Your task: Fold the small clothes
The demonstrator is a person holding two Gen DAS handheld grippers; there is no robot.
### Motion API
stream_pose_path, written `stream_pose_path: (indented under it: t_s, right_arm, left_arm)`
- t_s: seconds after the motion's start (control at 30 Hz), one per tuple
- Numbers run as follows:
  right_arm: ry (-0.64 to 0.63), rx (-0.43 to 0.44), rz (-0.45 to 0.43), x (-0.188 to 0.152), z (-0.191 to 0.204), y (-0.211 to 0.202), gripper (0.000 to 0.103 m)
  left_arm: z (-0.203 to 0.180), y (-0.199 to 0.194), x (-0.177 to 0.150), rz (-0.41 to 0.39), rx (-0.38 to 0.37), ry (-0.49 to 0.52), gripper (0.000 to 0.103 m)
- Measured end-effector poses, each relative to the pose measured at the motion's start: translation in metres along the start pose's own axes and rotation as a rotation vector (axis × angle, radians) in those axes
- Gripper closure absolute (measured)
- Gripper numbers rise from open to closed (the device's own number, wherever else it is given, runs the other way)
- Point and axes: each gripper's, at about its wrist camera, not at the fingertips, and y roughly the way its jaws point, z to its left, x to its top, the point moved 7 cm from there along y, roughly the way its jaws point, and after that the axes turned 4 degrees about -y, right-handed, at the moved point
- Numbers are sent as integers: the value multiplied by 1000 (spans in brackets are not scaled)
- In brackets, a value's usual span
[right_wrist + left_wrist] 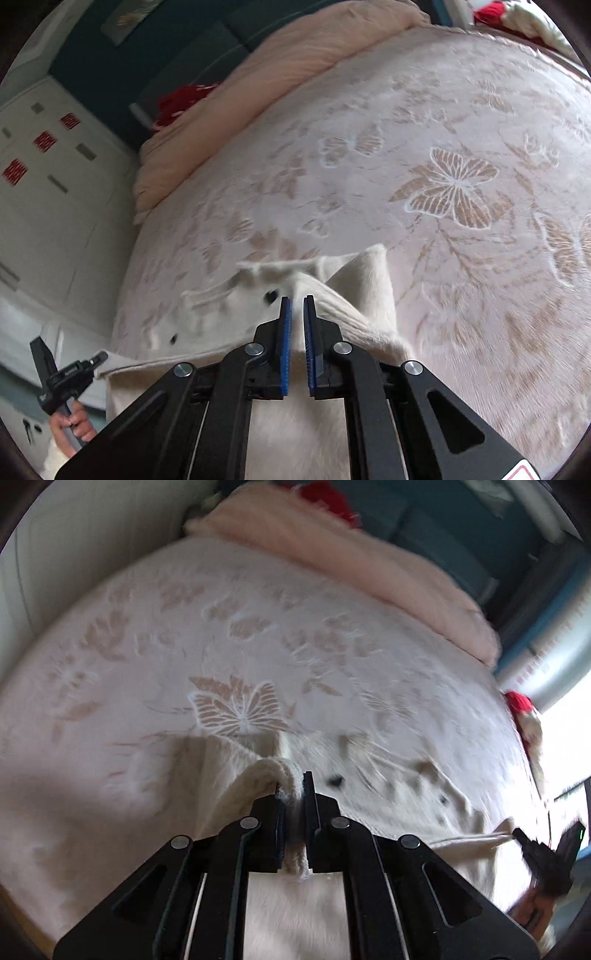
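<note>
A small cream fleece garment (391,775) with dark buttons lies near the front edge of the bed. My left gripper (294,786) is shut on its ribbed knit edge (269,771), which runs between the jaws. My right gripper (297,306) has its blue pads (285,332) nearly closed, with the cream garment (354,280) bunched between and around them. In the right wrist view the left gripper (98,360) pinches the garment's far corner at lower left. In the left wrist view the right gripper (517,834) pinches the other corner at lower right.
The bed carries a pale pink cover with butterfly patterns (454,184). A folded pink blanket (332,554) lies along its far side, with red cloth (328,498) behind. White cabinets (48,166) stand left of the bed. More clothes (524,716) lie at the bed's right edge.
</note>
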Motion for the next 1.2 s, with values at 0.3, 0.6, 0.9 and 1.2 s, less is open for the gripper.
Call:
stream_pose_path:
  t_s: [0.3, 0.6, 0.9, 1.2]
  right_arm:
    - [-20, -35, -64, 0, -24, 15, 37]
    - [-300, -232, 64, -32, 2, 60, 87]
    - [-227, -71, -176, 34, 30, -2, 94]
    - [-14, -108, -50, -4, -38, 37, 65]
  left_arm:
    - [29, 46, -7, 21, -44, -76, 21]
    - [44, 68, -19, 60, 61, 24, 68]
    - [24, 28, 26, -45, -14, -44, 89]
    - [56, 55, 4, -35, 125, -28, 53]
